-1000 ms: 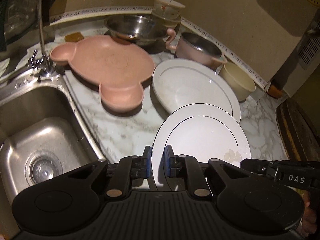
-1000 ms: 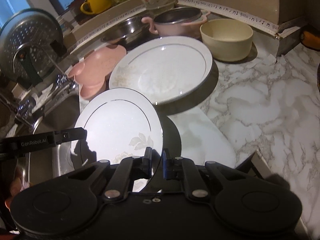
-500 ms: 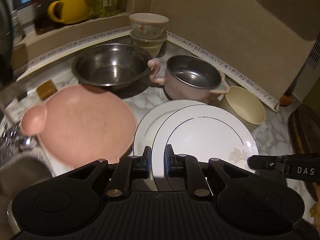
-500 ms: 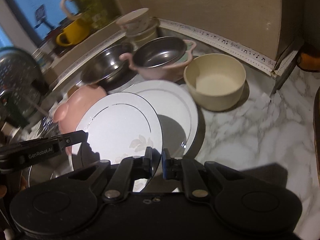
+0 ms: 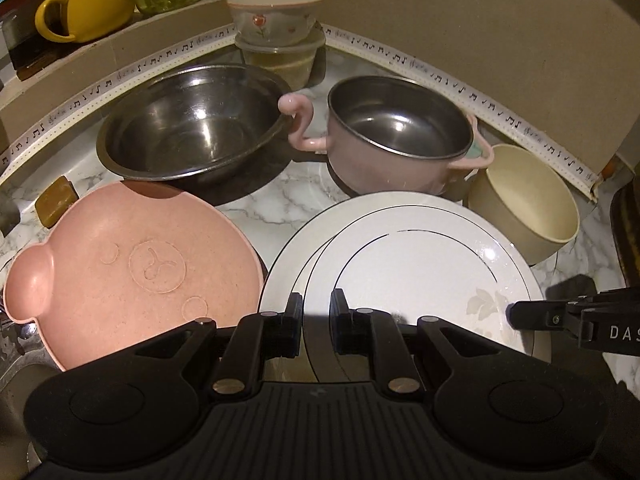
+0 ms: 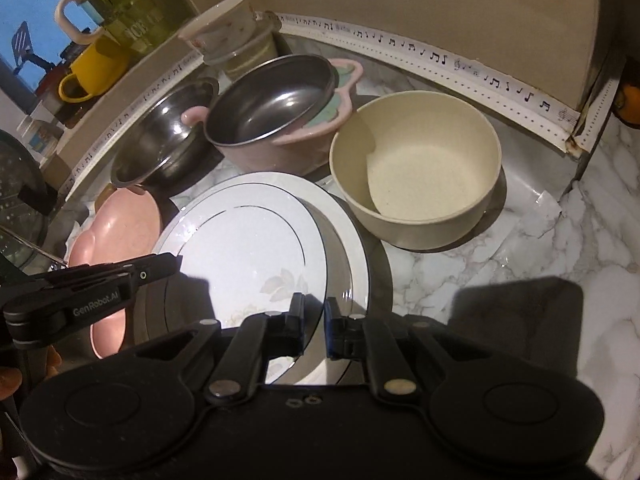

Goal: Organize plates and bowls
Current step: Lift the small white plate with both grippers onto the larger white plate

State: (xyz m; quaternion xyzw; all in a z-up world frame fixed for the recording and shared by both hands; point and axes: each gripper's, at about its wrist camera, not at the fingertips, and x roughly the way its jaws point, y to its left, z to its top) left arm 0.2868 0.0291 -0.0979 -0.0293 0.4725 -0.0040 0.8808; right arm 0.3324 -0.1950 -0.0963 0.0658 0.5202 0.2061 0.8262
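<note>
- Small floral plate (image 5: 420, 276) pinched on opposite rims: left gripper (image 5: 316, 318) jaws clamped on its near-left edge, right gripper (image 6: 314, 326) jaws clamped on its near-right edge.
- Hovering right over the bigger white plate (image 5: 296, 256) on the tabletop, nearly centered, slightly tilted.
- Next up, probably: straight down onto the bigger plate, 1 neat stack.
- Beige bowl (image 6: 416, 168) just beyond the bigger plate, so watch that far rim.

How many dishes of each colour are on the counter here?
White plates: 2, upper plate over lower plate
Pink: 2, bear plate, handled pot
Steel bowl: 1
Cream bowl: 1
Floral bowl: 1
Clear container: 1
Total: 8
</note>
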